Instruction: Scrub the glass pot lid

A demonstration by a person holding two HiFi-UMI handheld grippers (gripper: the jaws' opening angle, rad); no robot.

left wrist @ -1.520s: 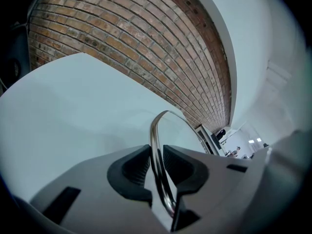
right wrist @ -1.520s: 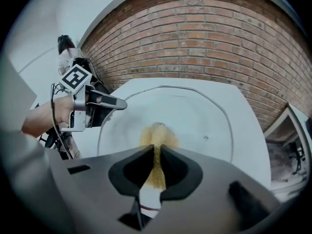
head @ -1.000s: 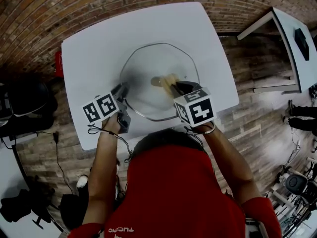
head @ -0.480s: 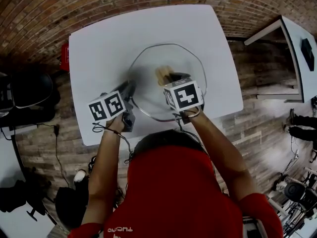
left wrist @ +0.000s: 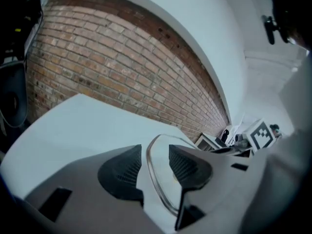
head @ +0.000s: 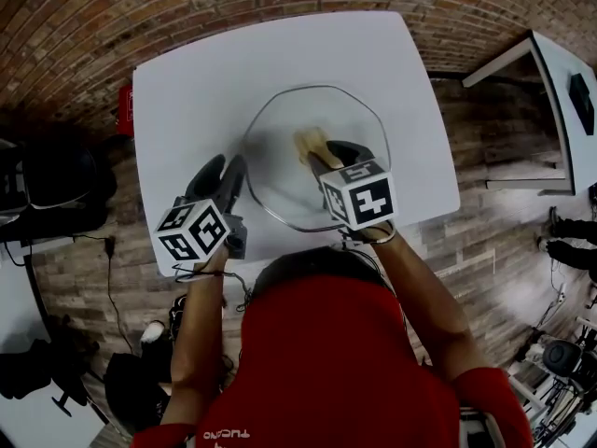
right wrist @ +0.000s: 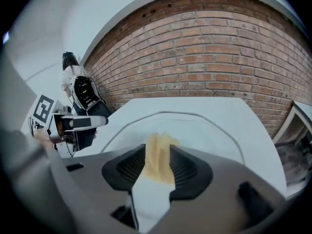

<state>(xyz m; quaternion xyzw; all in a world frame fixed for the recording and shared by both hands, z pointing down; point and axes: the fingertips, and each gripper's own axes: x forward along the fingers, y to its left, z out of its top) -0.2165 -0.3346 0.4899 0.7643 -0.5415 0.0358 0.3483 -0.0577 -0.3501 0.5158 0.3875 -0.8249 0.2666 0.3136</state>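
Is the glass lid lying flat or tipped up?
Flat: the glass lid lies on the table, and no visible edge looks lifted.

A single short line of pale capitals (head: 229, 433) is showing on the red shirt (head: 326, 362), along its lower left edge, upside down and too small to be read. The left marker cube (head: 193, 231) and right marker cube (head: 359, 197), above the shirt, are carrying only black-and-white square patterns.

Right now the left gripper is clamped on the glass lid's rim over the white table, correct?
No. The left gripper is open, not clamped: its jaws have just been opening and stand apart; the rim of the glass lid only shows in the gap between them, over the white table. The left gripper view shows it.
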